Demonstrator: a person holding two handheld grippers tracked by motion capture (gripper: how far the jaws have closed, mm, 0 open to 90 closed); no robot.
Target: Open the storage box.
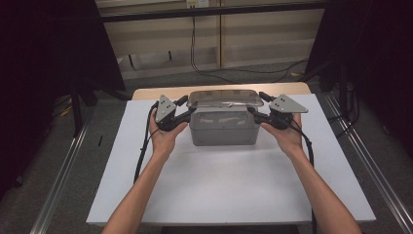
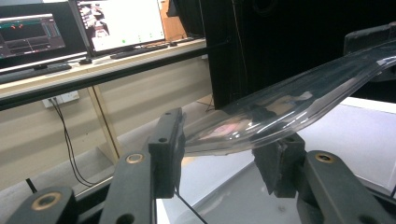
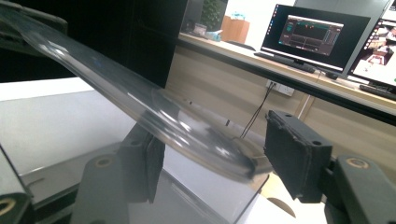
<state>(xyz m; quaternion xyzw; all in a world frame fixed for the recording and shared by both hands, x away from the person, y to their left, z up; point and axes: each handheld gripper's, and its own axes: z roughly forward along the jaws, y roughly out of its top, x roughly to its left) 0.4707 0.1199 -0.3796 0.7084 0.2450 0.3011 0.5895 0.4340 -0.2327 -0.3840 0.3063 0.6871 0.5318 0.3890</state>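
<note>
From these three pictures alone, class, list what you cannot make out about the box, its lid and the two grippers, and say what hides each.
- What the box holds: high view, its frosted walls and the glare on the lid hide it.
- Whether the left gripper pinches the lid: left gripper view, the lid's rim lies between the jaws, contact unclear.
- The same for the right gripper: right gripper view, blurred clear plastic.
- Whether the lid is lifted or seated: no view settles it.
</note>
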